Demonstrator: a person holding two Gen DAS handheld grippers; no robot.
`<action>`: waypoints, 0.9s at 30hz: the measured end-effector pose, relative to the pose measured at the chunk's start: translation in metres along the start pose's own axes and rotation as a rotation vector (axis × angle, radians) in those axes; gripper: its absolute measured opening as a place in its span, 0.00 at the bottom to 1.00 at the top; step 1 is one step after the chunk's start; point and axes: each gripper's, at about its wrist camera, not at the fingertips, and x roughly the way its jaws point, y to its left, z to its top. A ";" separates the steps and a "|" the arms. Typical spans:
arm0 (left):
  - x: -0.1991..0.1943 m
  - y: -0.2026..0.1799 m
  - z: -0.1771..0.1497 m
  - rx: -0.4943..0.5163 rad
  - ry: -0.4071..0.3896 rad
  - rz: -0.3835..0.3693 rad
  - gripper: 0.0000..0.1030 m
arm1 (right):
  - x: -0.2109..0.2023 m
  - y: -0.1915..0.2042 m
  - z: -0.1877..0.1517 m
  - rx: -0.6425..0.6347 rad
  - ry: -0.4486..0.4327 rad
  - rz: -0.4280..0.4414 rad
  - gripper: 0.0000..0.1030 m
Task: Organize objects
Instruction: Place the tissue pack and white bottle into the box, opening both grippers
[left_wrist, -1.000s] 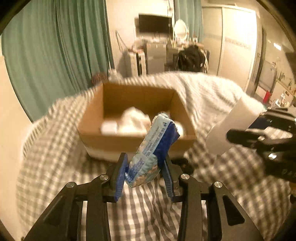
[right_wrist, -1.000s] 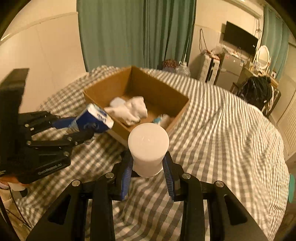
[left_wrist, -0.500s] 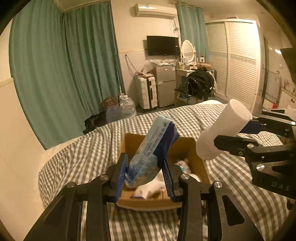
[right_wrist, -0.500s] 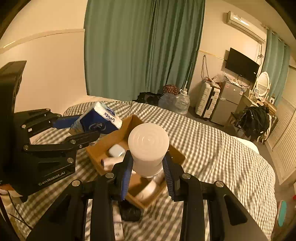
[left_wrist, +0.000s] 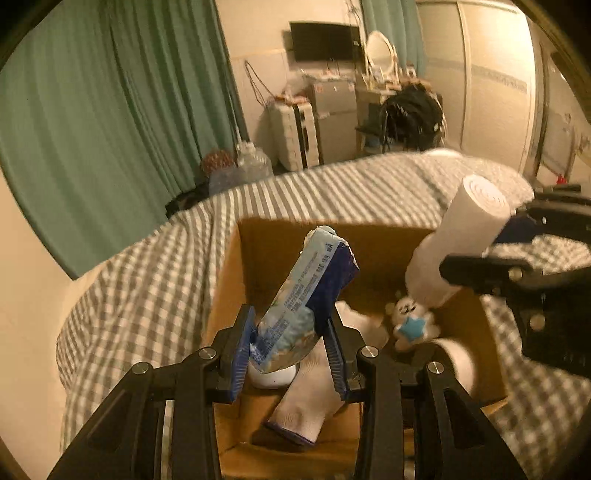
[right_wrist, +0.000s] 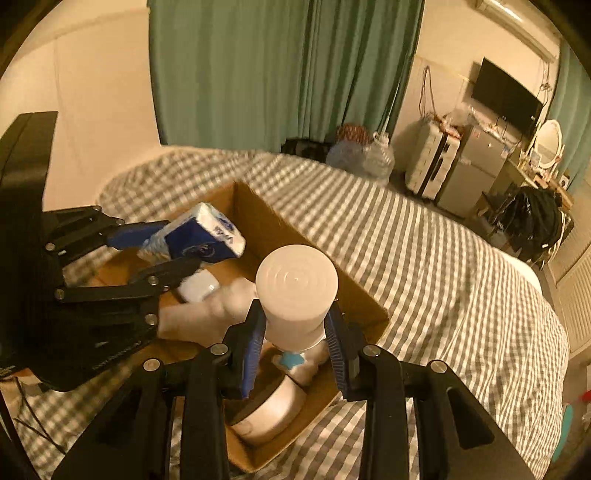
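My left gripper (left_wrist: 288, 354) is shut on a blue and white tissue pack (left_wrist: 306, 295) and holds it over the open cardboard box (left_wrist: 258, 251). The pack also shows in the right wrist view (right_wrist: 199, 240). My right gripper (right_wrist: 295, 350) is shut on a white cylinder (right_wrist: 295, 295), also over the box (right_wrist: 280, 225); it shows in the left wrist view (left_wrist: 465, 236) too. Inside the box lie a white sock (left_wrist: 306, 406), a small white plush toy with a blue star (left_wrist: 410, 325) and other white items.
The box sits on a bed with a grey checked cover (right_wrist: 424, 266). Green curtains (left_wrist: 110, 110) hang behind. A suitcase (right_wrist: 428, 162), water jugs (right_wrist: 369, 155), a TV (right_wrist: 506, 96) and a wardrobe (left_wrist: 491, 81) stand beyond the bed.
Both grippers have moved down and closer to the box, each still holding its object; the box interior now fills the lower view.
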 end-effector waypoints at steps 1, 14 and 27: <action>0.005 -0.001 -0.002 0.004 0.009 -0.002 0.36 | 0.008 -0.003 -0.002 0.003 0.010 -0.005 0.31; 0.006 -0.002 -0.010 -0.053 0.042 -0.043 0.69 | 0.007 -0.018 -0.015 0.078 0.011 0.043 0.55; -0.099 0.009 -0.027 -0.121 -0.105 -0.011 0.96 | -0.108 0.004 -0.015 0.106 -0.130 -0.002 0.64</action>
